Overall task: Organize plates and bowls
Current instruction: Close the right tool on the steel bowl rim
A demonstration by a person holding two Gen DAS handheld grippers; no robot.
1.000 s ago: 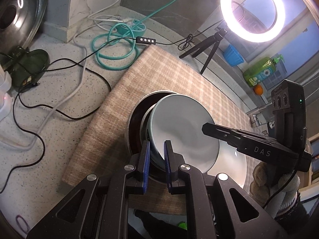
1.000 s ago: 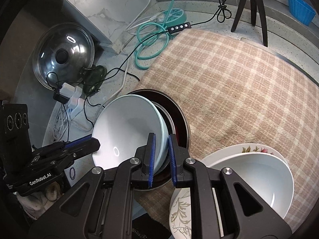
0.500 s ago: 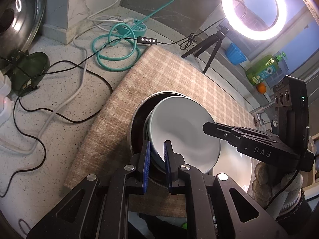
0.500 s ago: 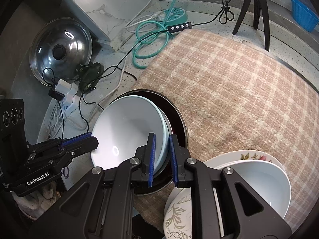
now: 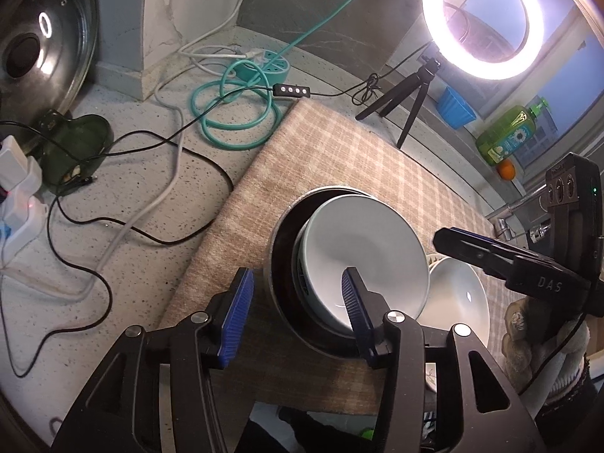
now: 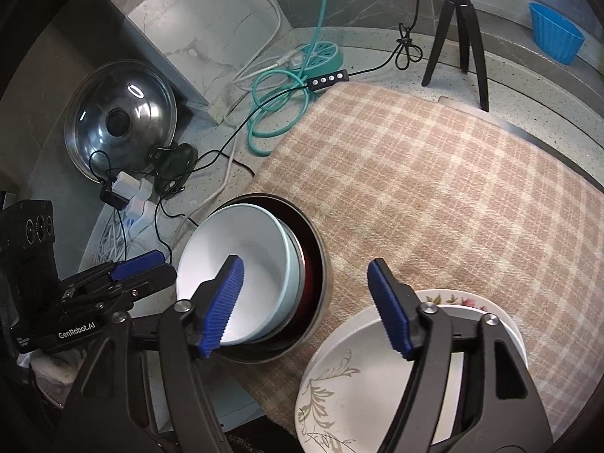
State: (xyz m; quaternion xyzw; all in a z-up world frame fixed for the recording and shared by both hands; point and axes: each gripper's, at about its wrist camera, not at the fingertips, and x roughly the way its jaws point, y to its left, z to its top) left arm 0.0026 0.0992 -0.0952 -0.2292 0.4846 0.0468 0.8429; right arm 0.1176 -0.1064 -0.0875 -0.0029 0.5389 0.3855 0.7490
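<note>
I see the pale bowl (image 5: pixel 362 249) sitting tilted inside the dark metal pan (image 6: pixel 315 264), which rests on the checked cloth (image 6: pixel 434 173). My left gripper (image 5: pixel 298 302) is spread wide, one finger outside the pan and one over the bowl, pinching nothing. My right gripper (image 6: pixel 305 302) is spread too, above the pan's rim. Just beside the pan stands a white bowl (image 6: pixel 377 370) on a flowered plate (image 6: pixel 468 300).

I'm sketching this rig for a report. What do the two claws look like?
Both are black plastic with ribbed blue pads on the fingers and silver screws at the joints. The left claw reads "GenRobot.AI", the right claw "DAS". Each has a black box behind it; the hand wears a light knit glove.
</note>
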